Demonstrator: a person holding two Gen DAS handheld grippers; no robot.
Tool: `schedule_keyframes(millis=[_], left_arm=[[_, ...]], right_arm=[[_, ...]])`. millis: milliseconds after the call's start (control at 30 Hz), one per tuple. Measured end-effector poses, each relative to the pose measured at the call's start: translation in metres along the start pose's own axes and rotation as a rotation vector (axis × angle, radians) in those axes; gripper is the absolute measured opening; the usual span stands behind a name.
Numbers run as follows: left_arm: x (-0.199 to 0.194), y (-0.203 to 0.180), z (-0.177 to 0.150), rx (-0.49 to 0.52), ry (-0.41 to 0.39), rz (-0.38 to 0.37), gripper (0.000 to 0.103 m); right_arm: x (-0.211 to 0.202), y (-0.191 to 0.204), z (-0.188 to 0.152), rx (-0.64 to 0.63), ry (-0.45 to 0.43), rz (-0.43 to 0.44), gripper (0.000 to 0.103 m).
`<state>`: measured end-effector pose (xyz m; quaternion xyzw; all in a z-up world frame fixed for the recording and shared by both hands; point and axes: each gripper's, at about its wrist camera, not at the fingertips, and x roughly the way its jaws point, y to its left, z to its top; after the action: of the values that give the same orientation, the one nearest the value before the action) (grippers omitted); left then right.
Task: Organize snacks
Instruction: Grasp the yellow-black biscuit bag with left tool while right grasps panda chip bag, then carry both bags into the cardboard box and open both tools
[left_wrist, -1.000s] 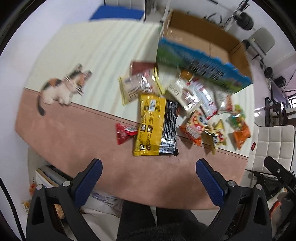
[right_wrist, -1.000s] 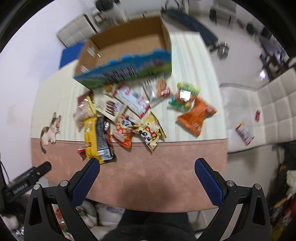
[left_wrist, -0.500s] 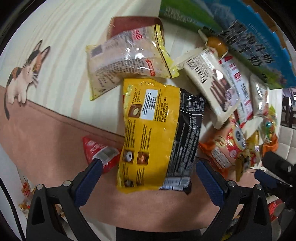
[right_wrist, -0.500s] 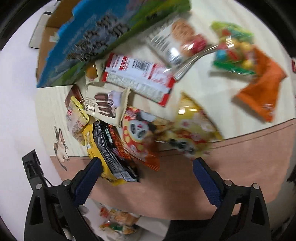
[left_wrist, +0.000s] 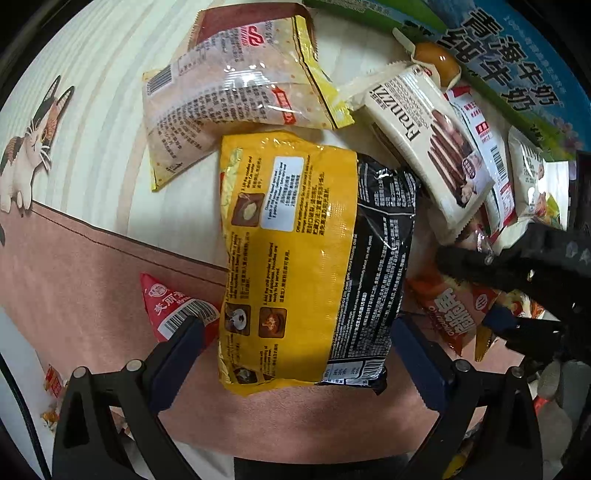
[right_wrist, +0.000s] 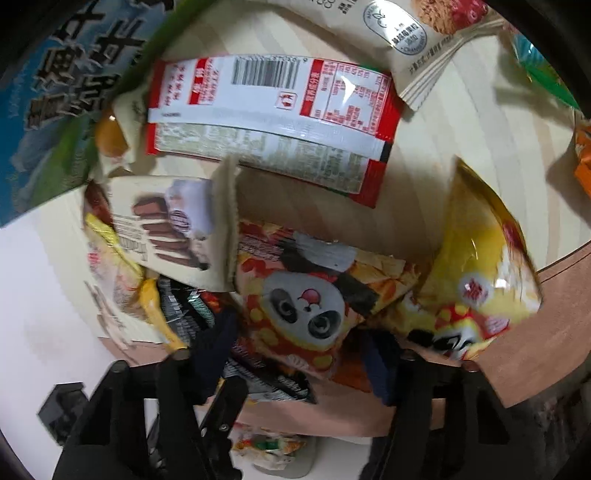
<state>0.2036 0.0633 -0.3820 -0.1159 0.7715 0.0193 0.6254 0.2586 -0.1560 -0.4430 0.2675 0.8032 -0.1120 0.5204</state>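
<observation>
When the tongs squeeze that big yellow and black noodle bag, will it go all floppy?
Probably a bit. The yellow and black noodle bag has shiny, wrinkled film, so its edges may bend and slip. It looks puffy and lies flat, so it is likely light and won't roll. The left tongs stand open on either side of it; a hard squeeze might crush the noodles.

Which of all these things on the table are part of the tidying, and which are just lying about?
Part of the job:
- yellow-and-black noodle packet, between the open left gripper
- panda-print snack bag, in front of the open right gripper
- cream Franzzi wafer packet
- blue-and-green cardboard box

Just there:
- cat picture on the table mat
</observation>
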Motion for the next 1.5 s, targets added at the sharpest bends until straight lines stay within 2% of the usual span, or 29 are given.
schedule_keyframes(millis=[100,233,267,367,433,467,567,600,633,700,900,1133,1167,1200,1300,1433,1500], left_arm=[[0.006,-0.004,0.0,0.014,0.005,0.006,0.103],[0.015,-0.014,0.004,0.009,0.026,-0.001,0.103],[0.018,-0.013,0.006,0.008,0.029,0.0,0.103],[0.024,-0.012,0.014,-0.005,0.042,-0.012,0.103],[0.026,-0.011,0.017,-0.026,0.046,-0.036,0.103],[0.029,-0.009,0.02,0.023,0.118,-0.13,0.101],[0.03,-0.002,0.024,-0.01,0.108,-0.163,0.093],[0.029,-0.002,0.024,0.027,0.151,-0.222,0.088],[0.029,-0.002,0.023,0.024,0.143,-0.221,0.087],[0.027,0.0,0.02,0.024,0.128,-0.215,0.085],[0.017,-0.006,0.008,0.043,0.08,-0.17,0.084],[-0.007,-0.033,-0.02,0.1,0.017,-0.133,0.083],[-0.008,-0.033,-0.023,0.087,-0.009,-0.092,0.076],[-0.012,-0.035,-0.028,0.091,-0.019,-0.085,0.074],[-0.012,-0.042,-0.045,0.099,-0.022,-0.097,0.074],[-0.013,-0.049,-0.057,0.07,-0.045,-0.057,0.074],[-0.017,-0.051,-0.062,0.057,-0.048,-0.073,0.074]], right_arm=[[-0.003,-0.005,-0.003,-0.049,0.01,-0.046,0.052],[-0.004,0.0,-0.01,-0.227,0.039,-0.193,0.052],[-0.005,0.004,-0.014,-0.281,0.03,-0.244,0.052],[-0.006,0.015,-0.023,-0.372,-0.016,-0.318,0.054],[-0.004,0.022,-0.029,-0.389,-0.033,-0.344,0.057],[-0.003,0.025,-0.031,-0.387,-0.041,-0.35,0.058],[0.001,0.027,-0.037,-0.344,-0.046,-0.307,0.058],[0.002,0.021,-0.036,-0.337,-0.051,-0.301,0.058],[0.003,0.02,-0.037,-0.327,-0.059,-0.295,0.058],[-0.009,-0.001,-0.037,-0.31,-0.076,-0.288,0.058],[-0.018,-0.01,-0.039,-0.322,-0.124,-0.293,0.05],[-0.042,-0.018,-0.071,-0.386,-0.161,-0.268,0.048],[-0.046,-0.02,-0.075,-0.402,-0.166,-0.259,0.048],[-0.05,-0.022,-0.079,-0.411,-0.168,-0.251,0.048],[-0.064,-0.029,-0.098,-0.438,-0.169,-0.217,0.047],[-0.084,-0.046,-0.114,-0.455,-0.174,-0.186,0.047],[-0.098,-0.053,-0.118,-0.459,-0.186,-0.167,0.047]])
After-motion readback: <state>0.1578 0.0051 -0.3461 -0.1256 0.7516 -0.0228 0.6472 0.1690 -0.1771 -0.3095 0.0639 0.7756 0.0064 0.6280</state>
